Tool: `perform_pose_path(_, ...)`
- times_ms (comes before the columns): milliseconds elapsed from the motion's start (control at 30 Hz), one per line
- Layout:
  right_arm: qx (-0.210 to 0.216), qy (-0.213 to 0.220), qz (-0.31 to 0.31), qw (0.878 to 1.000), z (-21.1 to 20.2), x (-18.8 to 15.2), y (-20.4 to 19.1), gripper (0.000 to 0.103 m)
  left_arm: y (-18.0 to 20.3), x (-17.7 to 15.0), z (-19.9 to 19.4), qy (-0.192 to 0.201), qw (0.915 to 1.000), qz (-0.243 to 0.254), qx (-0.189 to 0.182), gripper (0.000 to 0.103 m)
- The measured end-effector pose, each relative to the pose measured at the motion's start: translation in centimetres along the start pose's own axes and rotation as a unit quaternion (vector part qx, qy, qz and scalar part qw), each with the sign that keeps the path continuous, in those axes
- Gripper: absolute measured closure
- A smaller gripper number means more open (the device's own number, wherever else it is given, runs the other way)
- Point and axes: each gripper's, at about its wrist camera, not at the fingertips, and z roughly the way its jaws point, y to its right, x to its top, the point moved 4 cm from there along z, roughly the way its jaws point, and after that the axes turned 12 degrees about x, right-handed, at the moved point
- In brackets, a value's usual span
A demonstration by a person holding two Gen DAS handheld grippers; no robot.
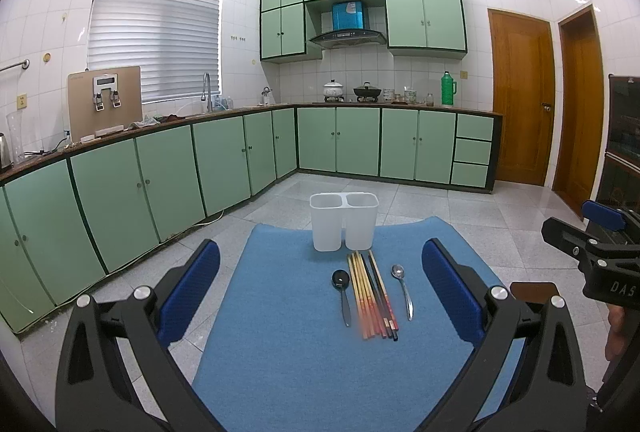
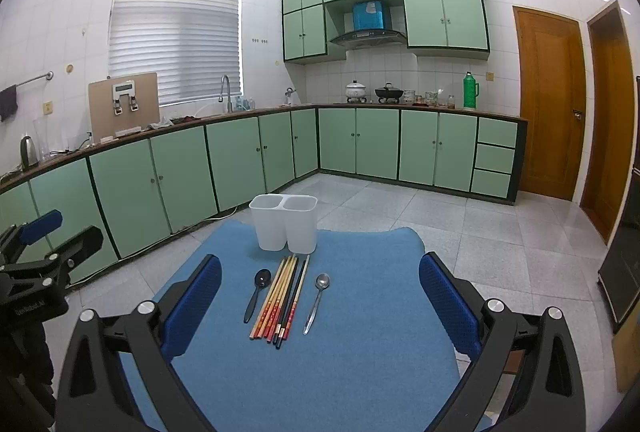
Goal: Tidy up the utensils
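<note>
"DAS" marks right claw [image 1: 600, 228]; left claw [image 1: 320, 296] gapes over chopsticks [image 1: 372, 296].

Bright, sharp, ceiling glare (edges bowed, vignetted)

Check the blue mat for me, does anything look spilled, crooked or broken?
Nothing stands out. The white holder stands upright and empty at the far end of the blue mat. The black spoon, chopsticks and metal spoon lie side by side in front of it, untouched.
</note>
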Motion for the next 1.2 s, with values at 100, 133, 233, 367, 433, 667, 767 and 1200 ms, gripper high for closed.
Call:
perform_pose_path(100, 0.0, 0.0, 0.001, 1.0, 0.0, 0.2, 0.3, 0.006, -0.1, 0.4, -0.3, 0.0, 1.0, 0.0, 0.001, 0.005)
perform_pose_path(133, 0.0, 0.001, 0.001, 1.0, 0.0, 0.2, 0.2, 0.006, -0.2, 0.4, -0.3, 0.0, 1.0, 0.0, 0.001, 0.005)
perform_pose_path(233, -0.001, 0.0, 0.001, 1.0, 0.0, 0.2, 0.1, 0.006, -0.4, 0.4, -0.3, 0.0, 1.0, 0.0, 0.002, 0.005)
perform_pose_path(367, -0.002, 0.001, 0.003, 1.0, -0.4, 0.2, 0.0, 0.006, -0.8, 0.4, -0.2, -0.001, 1.0, 0.001, 0.002, 0.005)
perform_pose_path(433, -0.002, 0.001, 0.003, 1.0, -0.4, 0.2, 0.0, 0.006, -1.0, 0.4, -0.2, -0.001, 1.0, 0.002, 0.003, 0.005)
perform_pose_path(667, -0.002, 0.001, 0.004, 1.0, -0.4, 0.2, 0.0, 0.006, -0.5, 0.7, -0.3, 0.0, 1.0, 0.004, 0.003, 0.005)
perform_pose_path(767, -0.002, 0.001, 0.004, 1.0, -0.4, 0.1, 0.0, 0.006, -0.3, 0.6, -0.3, 0.001, 1.0, 0.003, 0.004, 0.005)
perform_pose_path(1200, -0.004, -0.004, 0.005, 1.0, 0.2, -0.1, -0.1, 0.006, -0.3, 0.3, -0.1, -0.001, 1.0, 0.003, 0.006, 0.005)
